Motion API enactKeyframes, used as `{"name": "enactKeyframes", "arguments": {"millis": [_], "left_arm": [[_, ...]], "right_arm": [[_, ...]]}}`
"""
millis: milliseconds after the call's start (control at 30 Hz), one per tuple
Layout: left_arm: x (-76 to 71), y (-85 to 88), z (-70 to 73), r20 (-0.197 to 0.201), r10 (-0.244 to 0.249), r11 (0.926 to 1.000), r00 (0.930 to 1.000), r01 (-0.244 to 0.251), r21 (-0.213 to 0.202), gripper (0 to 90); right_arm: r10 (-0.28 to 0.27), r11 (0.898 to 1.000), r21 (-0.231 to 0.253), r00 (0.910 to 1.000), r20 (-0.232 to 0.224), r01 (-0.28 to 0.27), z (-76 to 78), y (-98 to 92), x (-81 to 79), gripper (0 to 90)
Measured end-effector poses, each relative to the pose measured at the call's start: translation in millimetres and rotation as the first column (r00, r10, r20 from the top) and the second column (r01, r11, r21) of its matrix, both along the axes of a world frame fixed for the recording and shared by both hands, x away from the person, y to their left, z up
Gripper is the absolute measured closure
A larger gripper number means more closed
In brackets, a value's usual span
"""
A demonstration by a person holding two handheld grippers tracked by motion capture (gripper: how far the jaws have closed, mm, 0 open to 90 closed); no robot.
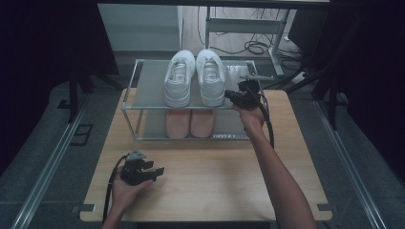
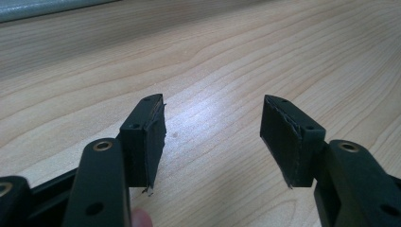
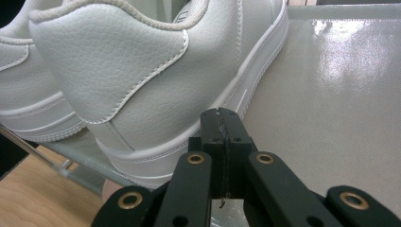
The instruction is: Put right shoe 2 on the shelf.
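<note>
The right gripper [image 3: 221, 118] – fingers pressed together on nothing – noses the heel of the right white shoe [image 1: 211, 76] on the rack's top shelf [image 1: 150, 81], seemingly to nudge it straight, while the left gripper [image 2: 213, 137] rests open-fingered, empty, on the worktop [image 1: 205, 186].

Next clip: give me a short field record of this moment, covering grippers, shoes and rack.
left gripper: open, over bare table, holding nothing
right gripper: shut, empty, at the heel of the right white shoe
white shoes: pair side by side on the rack's top shelf
pink shoes: pair on lower shelf
</note>
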State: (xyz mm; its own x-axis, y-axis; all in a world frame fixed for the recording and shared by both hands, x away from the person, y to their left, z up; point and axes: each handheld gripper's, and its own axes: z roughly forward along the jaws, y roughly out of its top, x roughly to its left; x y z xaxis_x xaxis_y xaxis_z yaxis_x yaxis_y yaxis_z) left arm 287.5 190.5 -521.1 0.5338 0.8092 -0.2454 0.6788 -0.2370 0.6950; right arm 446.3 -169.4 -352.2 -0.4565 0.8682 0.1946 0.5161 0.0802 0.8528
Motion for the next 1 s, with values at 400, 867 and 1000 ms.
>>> {"name": "enactKeyframes", "arguments": {"millis": [400, 867, 1000], "left_arm": [[0.2, 0.2, 0.2, 0.000, 0.001, 1.0000, 1.0000, -0.001, -0.001, 41.7], [0.0, 0.9, 0.7, 0.000, 0.006, 1.0000, 1.0000, -0.006, -0.004, 41.7], [0.1, 0.8, 0.6, -0.001, 0.007, 1.0000, 1.0000, -0.007, -0.002, 41.7]], "right_arm": [[0.012, 1.000, 0.011, 0.9998, 0.015, -0.012, -0.8, 7.4, -2.6, 90.0], [0.032, 0.999, 0.037, 0.9991, 0.027, -0.033, -1.5, 23.2, -5.2, 90.0], [0.035, 0.999, 0.041, 0.9989, 0.031, -0.036, -2.4, 26.2, -5.9, 90.0]]}}
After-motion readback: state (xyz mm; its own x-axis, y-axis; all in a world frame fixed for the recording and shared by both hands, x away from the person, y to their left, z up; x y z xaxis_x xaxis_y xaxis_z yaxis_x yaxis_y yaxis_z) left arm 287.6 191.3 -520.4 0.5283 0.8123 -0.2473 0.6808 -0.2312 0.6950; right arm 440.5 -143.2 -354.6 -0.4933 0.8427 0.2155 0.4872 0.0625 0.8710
